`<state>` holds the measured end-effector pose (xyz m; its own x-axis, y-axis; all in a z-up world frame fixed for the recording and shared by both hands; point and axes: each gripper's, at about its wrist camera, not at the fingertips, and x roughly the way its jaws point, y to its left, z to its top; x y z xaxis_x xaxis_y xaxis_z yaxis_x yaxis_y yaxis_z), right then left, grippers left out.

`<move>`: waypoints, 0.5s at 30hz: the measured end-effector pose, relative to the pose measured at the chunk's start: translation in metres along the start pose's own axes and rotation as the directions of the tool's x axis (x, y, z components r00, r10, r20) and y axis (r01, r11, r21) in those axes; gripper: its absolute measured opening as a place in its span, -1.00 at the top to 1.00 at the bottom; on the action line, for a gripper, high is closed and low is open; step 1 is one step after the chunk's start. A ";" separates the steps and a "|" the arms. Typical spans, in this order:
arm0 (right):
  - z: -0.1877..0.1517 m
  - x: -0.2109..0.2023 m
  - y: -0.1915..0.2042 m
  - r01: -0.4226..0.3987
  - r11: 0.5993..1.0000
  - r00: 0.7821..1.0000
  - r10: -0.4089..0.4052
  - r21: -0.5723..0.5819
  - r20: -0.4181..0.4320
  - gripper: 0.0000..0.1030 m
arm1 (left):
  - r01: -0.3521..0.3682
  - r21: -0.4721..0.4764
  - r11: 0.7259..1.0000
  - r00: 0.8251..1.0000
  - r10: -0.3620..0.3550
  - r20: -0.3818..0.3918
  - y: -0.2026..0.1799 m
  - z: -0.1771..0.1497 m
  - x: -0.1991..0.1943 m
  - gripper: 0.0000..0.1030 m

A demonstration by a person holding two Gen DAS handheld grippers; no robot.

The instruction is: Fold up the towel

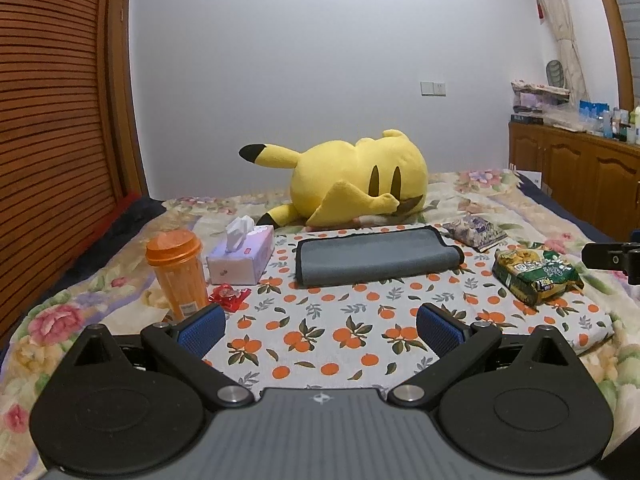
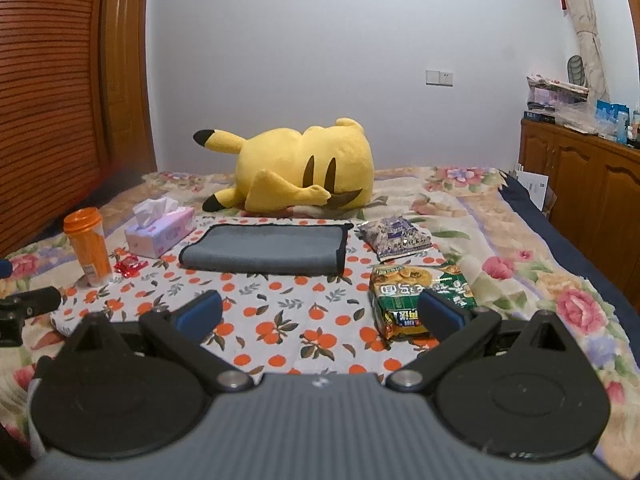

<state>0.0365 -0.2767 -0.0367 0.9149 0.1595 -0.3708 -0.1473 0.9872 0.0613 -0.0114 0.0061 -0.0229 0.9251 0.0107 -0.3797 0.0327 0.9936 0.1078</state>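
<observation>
Both my grippers gape wide, empty: left gripper (image 1: 320, 326), right gripper (image 2: 320, 310) | gray towel (image 1: 374, 256) lies folded on orange-print cloth (image 1: 340, 332), ahead of both, untouched

Two matching black-and-grey handheld grippers

Left gripper (image 1: 320, 326) and right gripper (image 2: 320, 312) both have blue ribbed fingertip pads (image 1: 202, 328), black linkage arms, silver pivot screws, round black side discs and a ribbed grey body with a tiny cross mark.

Pale wall (image 1: 320, 60); slatted wooden wardrobe (image 1: 48, 120); wooden cabinets (image 2: 580, 184) opposite.
</observation>
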 end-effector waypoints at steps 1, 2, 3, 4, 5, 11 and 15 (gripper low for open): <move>0.000 -0.001 0.000 0.000 1.000 1.000 0.000 0.001 0.004 -1.00 | 0.000 -0.001 1.000 1.000 0.000 0.003 0.001 0.000 0.000 -1.00; 0.000 -0.001 0.000 0.001 1.000 1.000 -0.001 0.002 0.008 -1.00 | -0.001 -0.001 1.000 1.000 0.001 0.006 0.001 0.000 -0.001 -1.00; 0.000 -0.002 -0.001 0.001 1.000 1.000 -0.001 0.004 0.012 -1.00 | 0.000 -0.002 1.000 1.000 0.000 0.009 0.001 0.000 -0.001 -1.00; 0.000 -0.002 -0.001 0.002 1.000 1.000 -0.002 0.005 0.015 -1.00 | 0.001 -0.002 1.000 1.000 -0.001 0.013 0.001 0.000 -0.002 -1.00; 0.000 -0.003 -0.001 0.002 1.000 1.000 -0.003 0.006 0.019 -1.00 | 0.005 -0.003 1.000 1.000 -0.005 0.018 0.001 0.000 -0.002 -1.00; 0.001 -0.007 -0.002 0.006 1.000 0.999 -0.006 0.010 0.044 -1.00 | 0.012 -0.003 1.000 0.999 -0.012 0.044 0.001 0.000 -0.007 -1.00; 0.001 -0.009 -0.003 0.009 1.000 0.998 -0.010 0.013 0.063 -1.00 | 0.008 -0.001 1.000 0.999 -0.008 0.048 0.001 0.001 -0.008 -1.00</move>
<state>0.0290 -0.2810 -0.0326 0.9380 0.1497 -0.3128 -0.1343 0.9884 0.0703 -0.0180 0.0066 -0.0189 0.9417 -0.0022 -0.3363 0.0396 0.9938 0.1042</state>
